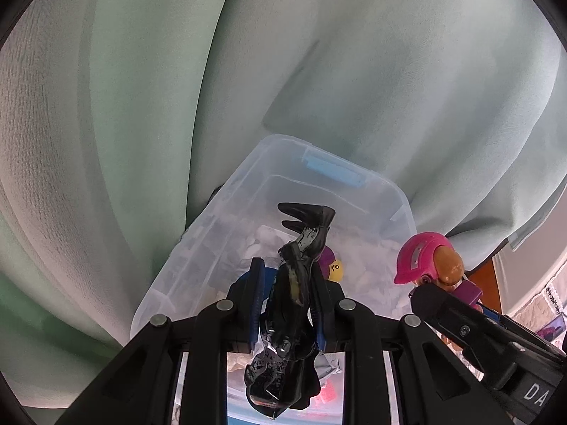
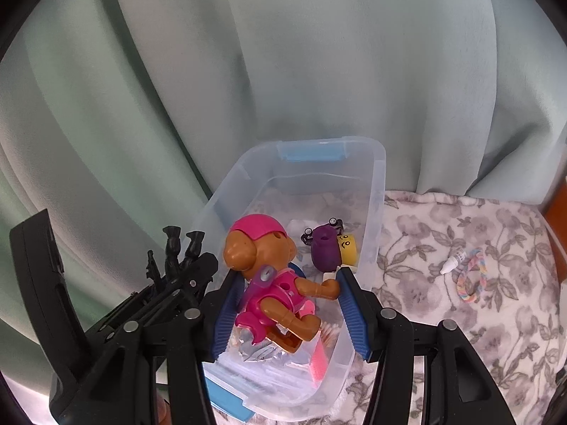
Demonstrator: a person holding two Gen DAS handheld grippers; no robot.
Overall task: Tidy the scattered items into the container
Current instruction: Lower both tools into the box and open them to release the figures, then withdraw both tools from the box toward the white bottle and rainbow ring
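Observation:
A clear plastic box with blue latches stands on a floral cloth; it also shows in the left wrist view. My left gripper is shut on a black toy figure and holds it above the box. My right gripper is shut on a brown toy dog in pink helmet and suit, above the box. The dog also shows in the left wrist view. Inside the box lie a purple and yellow toy, a pink comb and a foil packet.
A small white dropper bottle and a pastel braided bracelet lie on the floral cloth right of the box. A pale green curtain hangs behind. A wooden edge shows at far right.

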